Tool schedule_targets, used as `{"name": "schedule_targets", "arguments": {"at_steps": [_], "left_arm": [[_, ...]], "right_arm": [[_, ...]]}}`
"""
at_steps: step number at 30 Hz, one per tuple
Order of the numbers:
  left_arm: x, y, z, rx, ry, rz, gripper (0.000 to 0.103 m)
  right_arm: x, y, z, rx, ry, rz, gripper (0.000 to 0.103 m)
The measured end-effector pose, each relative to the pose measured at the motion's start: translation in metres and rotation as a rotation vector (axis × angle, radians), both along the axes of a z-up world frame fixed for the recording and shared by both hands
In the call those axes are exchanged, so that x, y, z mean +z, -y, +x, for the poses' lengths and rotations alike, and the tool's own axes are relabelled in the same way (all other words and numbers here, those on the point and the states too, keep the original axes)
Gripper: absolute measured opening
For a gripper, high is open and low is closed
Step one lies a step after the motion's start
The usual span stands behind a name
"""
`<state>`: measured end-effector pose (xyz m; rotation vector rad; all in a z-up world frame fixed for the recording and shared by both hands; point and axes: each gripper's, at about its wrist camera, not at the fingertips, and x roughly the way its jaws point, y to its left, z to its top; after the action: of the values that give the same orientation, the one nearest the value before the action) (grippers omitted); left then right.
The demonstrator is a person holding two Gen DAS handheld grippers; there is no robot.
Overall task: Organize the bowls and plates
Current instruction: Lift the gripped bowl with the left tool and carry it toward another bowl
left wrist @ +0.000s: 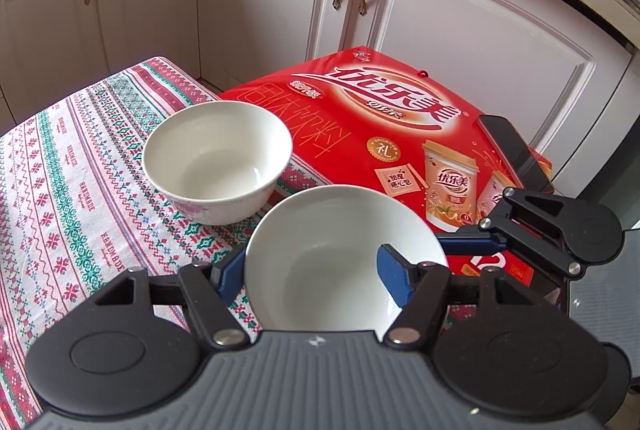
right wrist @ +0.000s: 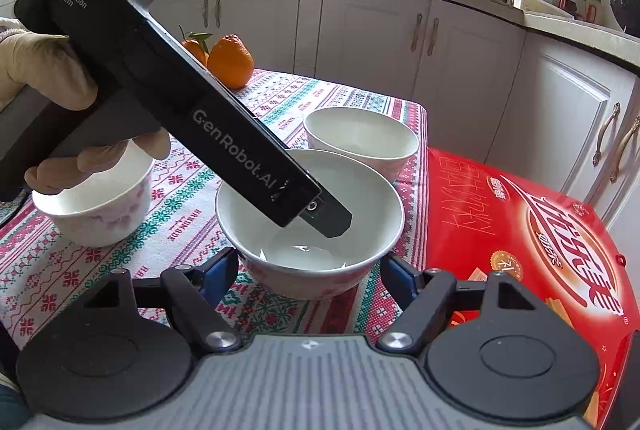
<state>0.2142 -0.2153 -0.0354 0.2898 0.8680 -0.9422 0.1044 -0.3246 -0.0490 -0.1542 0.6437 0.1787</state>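
Note:
A white bowl [left wrist: 332, 270] [right wrist: 372, 206] sits on the patterned cloth, and both grippers are on it. My left gripper [left wrist: 312, 270] is shut on it. Its left finger lies against the outside of the wall and its right finger [left wrist: 394, 278] [right wrist: 328, 220] reaches inside. My right gripper [right wrist: 311, 272] is shut on the same bowl from outside, one blue pad on each side of its lower wall. One right finger [left wrist: 468, 245] shows at the bowl's right edge. A second white bowl [left wrist: 216, 158] [right wrist: 360, 138] stands just behind. A third bowl [right wrist: 96, 214] sits at the left under the gloved hand.
A red drink carton [left wrist: 360, 102] [right wrist: 520, 230] lies to the right of the cloth-covered table [left wrist: 60, 190], with a dark phone [left wrist: 516, 154] on it. Two oranges [right wrist: 230, 62] rest at the table's far side. White cabinet doors [left wrist: 272, 10] close off the back.

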Motion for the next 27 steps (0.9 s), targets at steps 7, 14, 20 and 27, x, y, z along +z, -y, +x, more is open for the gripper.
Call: {"name": "schedule_targets", "arguments": {"at_steps": [7,14,20,27], "left_arm": [[0.015,-0.016,-0.016,0.013,0.009,-0.016,0.067],[0.031,-0.037,-0.030,0.040,0.037,-0.025,0.067],[0.043,-0.061,-0.039,0.074,0.063,-0.033,0.068],[0.053,-0.090,-0.042,0.120,0.093,-0.040,0.068]], "right_arm": [[0.016,-0.012,-0.015,0.024,0.008,0.003,0.082],[0.033,-0.030,-0.026,0.059,0.032,0.001,0.082],[0.043,-0.049,-0.030,0.099,0.052,-0.003,0.082],[0.052,-0.073,-0.025,0.144,0.064,0.007,0.082]]}}
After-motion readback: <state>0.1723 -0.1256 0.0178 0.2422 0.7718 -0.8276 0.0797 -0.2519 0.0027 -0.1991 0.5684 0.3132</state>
